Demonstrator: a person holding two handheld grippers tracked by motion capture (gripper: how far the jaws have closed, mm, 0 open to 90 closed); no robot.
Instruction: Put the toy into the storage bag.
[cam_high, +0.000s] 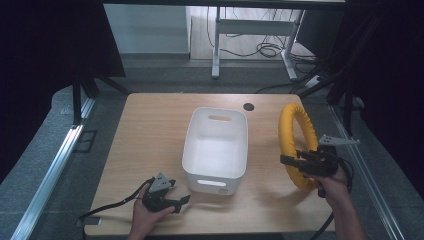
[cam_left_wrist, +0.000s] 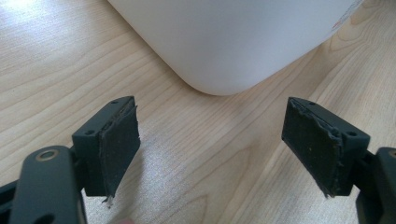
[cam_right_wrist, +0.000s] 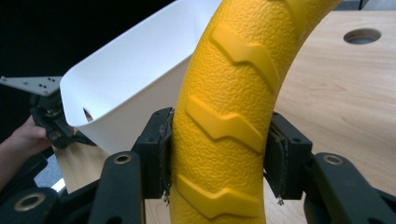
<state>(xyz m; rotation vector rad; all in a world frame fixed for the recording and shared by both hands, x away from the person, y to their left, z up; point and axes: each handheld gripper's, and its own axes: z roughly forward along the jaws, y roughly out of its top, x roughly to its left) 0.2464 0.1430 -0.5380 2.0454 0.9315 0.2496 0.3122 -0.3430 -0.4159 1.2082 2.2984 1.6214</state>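
A yellow ring with a raised tread pattern stands on edge over the right part of the wooden table. My right gripper is shut on the ring's lower part; in the right gripper view both pads press the yellow ring. A white plastic bin with handle slots sits in the table's middle, with nothing inside. My left gripper rests near the table's front edge, left of the bin's near corner, open with nothing between its pads. The bin's rounded corner lies just ahead of it.
A round cable hole is in the table behind the bin. Dark curtains and metal frame rails flank the table. A desk frame with cables stands on the floor beyond the far edge.
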